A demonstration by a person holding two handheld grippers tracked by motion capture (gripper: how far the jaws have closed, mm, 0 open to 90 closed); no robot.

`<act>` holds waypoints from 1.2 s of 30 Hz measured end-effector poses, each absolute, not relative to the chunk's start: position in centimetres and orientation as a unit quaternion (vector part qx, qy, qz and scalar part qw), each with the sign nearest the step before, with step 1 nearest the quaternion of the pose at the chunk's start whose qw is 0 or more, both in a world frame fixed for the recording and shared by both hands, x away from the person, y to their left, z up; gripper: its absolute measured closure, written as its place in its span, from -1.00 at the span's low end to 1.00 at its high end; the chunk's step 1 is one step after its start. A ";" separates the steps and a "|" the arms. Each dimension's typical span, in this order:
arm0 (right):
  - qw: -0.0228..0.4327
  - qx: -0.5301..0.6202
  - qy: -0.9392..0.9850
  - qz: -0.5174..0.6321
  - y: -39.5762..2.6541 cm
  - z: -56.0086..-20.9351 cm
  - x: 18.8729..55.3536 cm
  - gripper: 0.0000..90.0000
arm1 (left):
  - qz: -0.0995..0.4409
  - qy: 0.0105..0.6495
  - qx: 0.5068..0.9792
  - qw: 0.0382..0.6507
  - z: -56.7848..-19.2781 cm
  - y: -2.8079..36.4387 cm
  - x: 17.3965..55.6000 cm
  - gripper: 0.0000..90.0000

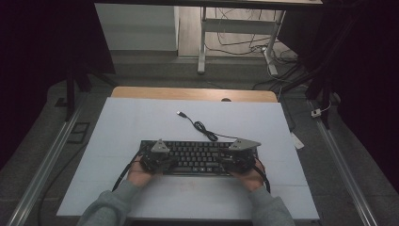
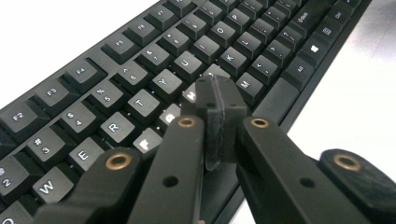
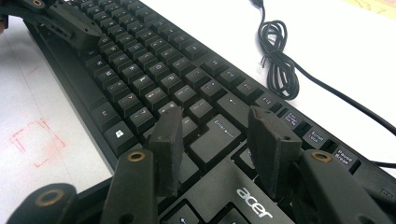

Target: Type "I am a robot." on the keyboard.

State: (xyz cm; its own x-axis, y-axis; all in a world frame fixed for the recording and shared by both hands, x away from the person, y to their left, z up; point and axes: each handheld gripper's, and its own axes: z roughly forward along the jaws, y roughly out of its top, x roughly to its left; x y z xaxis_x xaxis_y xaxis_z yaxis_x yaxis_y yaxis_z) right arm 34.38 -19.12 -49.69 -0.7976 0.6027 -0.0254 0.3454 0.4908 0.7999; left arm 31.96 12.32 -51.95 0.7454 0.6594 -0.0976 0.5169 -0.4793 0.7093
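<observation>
Hovering my left gripper [image 2: 219,114] over the black keyboard [image 1: 197,157] at lower centre of the high view, pads pressed together on nothing | right gripper [image 3: 219,149] spread wide above the Enter key [image 3: 215,136] | coiled cable [image 1: 203,127] trails toward upper centre on the white table [image 1: 141,117]

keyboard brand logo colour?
Silver-white "acer" lettering on the black keyboard; clearest in the right gripper view.

A black keyboard [image 1: 197,157] lies near the table's [image 1: 141,117] front edge. The left gripper [image 1: 157,160] rests over its left end, the right gripper [image 1: 237,157] over its right. Its cable [image 1: 200,126] trails toward the far edge.
</observation>
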 end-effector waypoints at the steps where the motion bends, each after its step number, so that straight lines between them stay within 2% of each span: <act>1: 0.153 0.279 0.850 0.421 -19.1 -49.7 34.4 0.24 | 0.094 0.343 0.855 0.376 -52.0 12.3 32.0 0.97; 18: 0.155 0.278 0.850 0.419 -19.1 -49.7 34.4 0.24 | 0.086 0.342 0.862 0.365 -52.4 12.2 32.0 0.98; 25: 0.156 0.279 0.849 0.421 -19.1 -49.6 34.4 0.23 | 0.097 0.345 0.843 0.401 -51.4 13.1 31.8 0.96; 29: 0.156 0.278 0.849 0.421 -19.2 -49.6 34.4 0.22 | 0.101 0.355 0.828 0.423 -50.5 14.3 31.6 0.73; 36: 0.157 0.278 0.849 0.420 -19.1 -49.7 34.4 0.22 | 0.119 0.386 0.806 0.432 -49.6 16.6 31.6 0.10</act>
